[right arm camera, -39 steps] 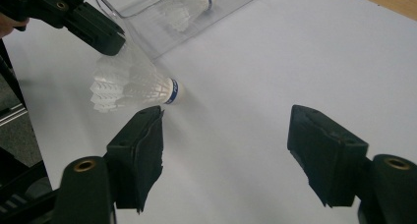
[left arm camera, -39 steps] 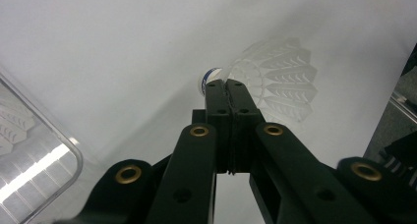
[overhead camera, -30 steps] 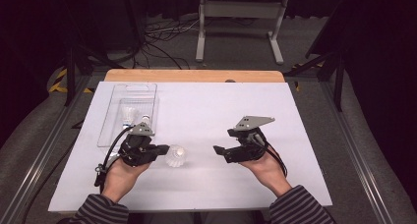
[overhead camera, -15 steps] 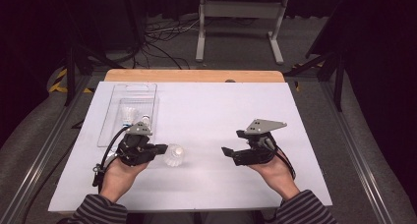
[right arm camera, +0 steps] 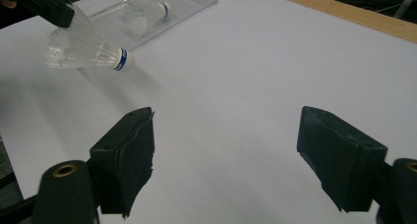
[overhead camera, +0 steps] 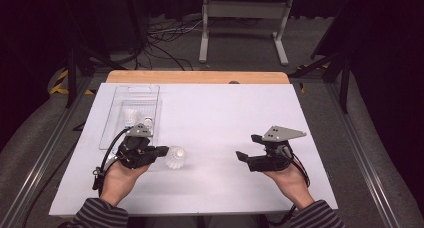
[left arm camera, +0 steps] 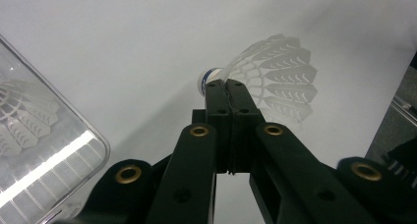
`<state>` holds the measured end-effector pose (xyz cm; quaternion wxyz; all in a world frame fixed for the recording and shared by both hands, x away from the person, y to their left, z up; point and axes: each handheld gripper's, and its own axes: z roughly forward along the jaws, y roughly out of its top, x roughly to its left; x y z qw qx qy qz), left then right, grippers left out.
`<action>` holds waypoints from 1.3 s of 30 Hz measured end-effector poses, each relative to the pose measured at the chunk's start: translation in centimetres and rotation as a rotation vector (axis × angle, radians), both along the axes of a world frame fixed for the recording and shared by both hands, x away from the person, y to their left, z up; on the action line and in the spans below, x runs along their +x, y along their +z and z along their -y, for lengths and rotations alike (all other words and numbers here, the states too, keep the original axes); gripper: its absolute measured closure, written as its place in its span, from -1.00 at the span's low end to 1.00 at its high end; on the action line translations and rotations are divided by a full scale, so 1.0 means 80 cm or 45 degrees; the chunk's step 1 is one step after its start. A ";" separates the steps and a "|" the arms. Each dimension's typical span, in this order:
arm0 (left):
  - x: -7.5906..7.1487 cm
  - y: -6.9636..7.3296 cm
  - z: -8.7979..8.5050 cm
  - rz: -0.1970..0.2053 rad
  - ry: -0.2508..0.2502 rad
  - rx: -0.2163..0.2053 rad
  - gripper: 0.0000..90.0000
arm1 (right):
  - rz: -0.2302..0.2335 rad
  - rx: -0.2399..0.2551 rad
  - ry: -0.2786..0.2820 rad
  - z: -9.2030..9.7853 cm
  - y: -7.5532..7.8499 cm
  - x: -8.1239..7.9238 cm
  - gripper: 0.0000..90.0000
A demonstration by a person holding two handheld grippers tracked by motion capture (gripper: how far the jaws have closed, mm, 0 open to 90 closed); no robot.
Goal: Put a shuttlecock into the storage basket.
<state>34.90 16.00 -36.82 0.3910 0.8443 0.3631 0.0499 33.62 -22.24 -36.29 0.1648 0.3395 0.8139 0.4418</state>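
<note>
A white shuttlecock (overhead camera: 176,157) with a blue-banded cork hangs just over the white table sheet (overhead camera: 225,113), left of centre. My left gripper (overhead camera: 162,150) is shut on the rim of its skirt. In the left gripper view the jaws (left arm camera: 227,89) pinch the skirt edge, and the shuttlecock (left arm camera: 275,76) lies beyond them. My right gripper (overhead camera: 247,147) is open at the right, well apart from it. The right gripper view has the jaws (right arm camera: 226,130) wide over bare sheet, the shuttlecock (right arm camera: 88,52) far left and the left gripper (right arm camera: 44,5) above it.
A clear plastic tray (overhead camera: 115,130) stands at the back left, just behind my left hand, holding another shuttlecock (overhead camera: 132,117). The tray (left arm camera: 44,150) is also in the left gripper view, and the tray (right arm camera: 172,3) in the right gripper view. A wooden edge (overhead camera: 197,77) borders the far side.
My right gripper has drawn away to the right, still open. My left gripper has shifted slightly left with the shuttlecock held in it.
</note>
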 end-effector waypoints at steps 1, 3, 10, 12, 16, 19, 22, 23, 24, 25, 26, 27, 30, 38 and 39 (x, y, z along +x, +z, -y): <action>0.000 0.000 0.000 0.000 0.001 0.000 1.00 | -0.001 0.002 -0.007 0.002 -0.001 -0.001 -0.50; 0.000 0.000 -0.001 0.000 0.001 0.000 1.00 | -0.002 0.001 -0.014 0.006 -0.003 -0.002 -0.50; 0.000 0.001 -0.003 0.002 0.006 -0.008 1.00 | 0.001 0.015 -0.042 0.020 -0.009 -0.007 -0.52; 0.000 0.002 -0.004 0.003 0.007 -0.008 1.00 | 0.000 0.021 -0.049 0.024 -0.011 -0.008 -0.54; 0.000 0.002 -0.006 0.004 0.012 -0.016 1.00 | 0.003 0.035 -0.065 0.032 -0.016 -0.011 -0.55; 0.000 0.003 -0.008 0.015 0.011 -0.011 1.00 | 0.003 0.041 -0.078 0.038 -0.020 -0.013 -0.56; -0.001 0.004 -0.009 0.007 0.017 -0.018 1.00 | 0.005 0.052 -0.093 0.043 -0.024 -0.015 -0.56; -0.001 0.004 -0.009 0.010 0.019 -0.019 1.00 | 0.004 0.055 -0.098 0.045 -0.025 -0.016 -0.57; -0.001 0.004 -0.009 0.009 0.018 -0.018 1.00 | 0.003 0.058 -0.102 0.046 -0.026 -0.016 -0.57; -0.001 0.005 -0.010 0.010 0.017 -0.015 1.00 | 0.005 0.060 -0.107 0.048 -0.028 -0.017 -0.57; -0.001 0.005 -0.010 0.010 0.015 -0.015 1.00 | 0.003 0.062 -0.110 0.050 -0.029 -0.018 -0.58; -0.001 0.006 -0.011 0.011 0.019 -0.014 1.00 | 0.004 0.064 -0.112 0.052 -0.030 -0.018 -0.58; -0.001 0.007 -0.012 0.014 0.022 -0.014 1.00 | 0.001 0.070 -0.124 0.057 -0.034 -0.020 -0.58; -0.001 0.008 -0.014 0.016 0.033 -0.015 1.00 | 0.018 0.089 -0.151 0.072 -0.044 -0.025 -0.58; -0.001 0.008 -0.014 0.017 0.034 -0.019 1.00 | 0.017 0.095 -0.155 0.074 -0.046 -0.025 -0.59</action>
